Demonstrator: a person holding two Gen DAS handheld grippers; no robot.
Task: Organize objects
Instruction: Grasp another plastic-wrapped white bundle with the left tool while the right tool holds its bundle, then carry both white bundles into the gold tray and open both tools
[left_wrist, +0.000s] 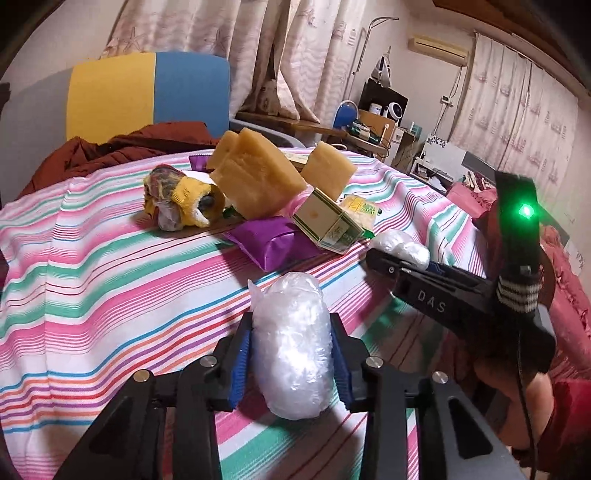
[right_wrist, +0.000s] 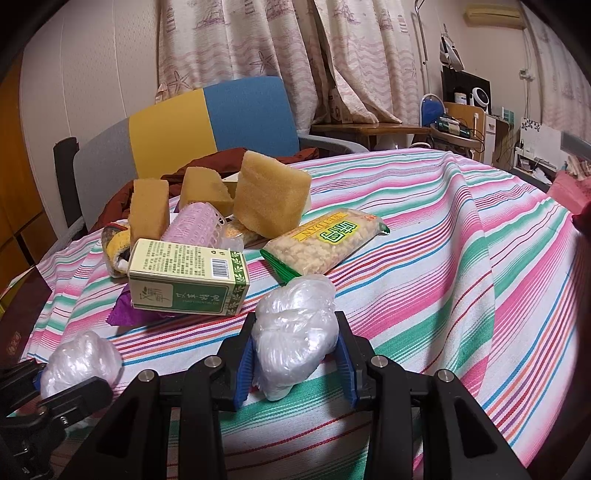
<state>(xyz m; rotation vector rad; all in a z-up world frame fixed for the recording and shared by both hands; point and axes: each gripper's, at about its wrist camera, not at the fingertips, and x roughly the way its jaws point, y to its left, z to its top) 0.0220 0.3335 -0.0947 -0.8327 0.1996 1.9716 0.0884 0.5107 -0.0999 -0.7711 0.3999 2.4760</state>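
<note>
Status: early stage. Both grippers are loaded; most of the items are still unsorted.

1. Left gripper (left_wrist: 291, 354). Its fingers (left_wrist: 240, 363) are clamped on a clear plastic bundle (left_wrist: 291, 339), one blue pad against each side. The bundle sits at the near edge of the striped surface (left_wrist: 92, 288); whether it rests on the cloth or is lifted just clear cannot be told.

2. Right gripper (right_wrist: 295, 358). Its fingers (right_wrist: 245, 373) are clamped on a second plastic bundle (right_wrist: 295, 332), crumpled and translucent, also at the near edge, to the right of the first. In the left wrist view this gripper is seen from the side, with the bundle showing at its tip.

3. Unsorted pile, far from the grippers and towards the left in the right wrist view:
- three sponge blocks (right_wrist: 271, 205), leaning against one another;
- a pink hair roller (right_wrist: 192, 225) among them;
- a green-and-white carton (right_wrist: 188, 280), lying on a purple packet (left_wrist: 269, 240);
- a snack bag (right_wrist: 325, 245) to the right of the carton;
- a rolled yellow cloth item (left_wrist: 181, 199) at the left end of the pile.

4. Assessment. No container, tray or sorted group is visible, so the destination for the two bundles cannot be identified. Judged from the layout, the two matching bundles are being handled as a pair, and the pile remains to be sorted.
</note>
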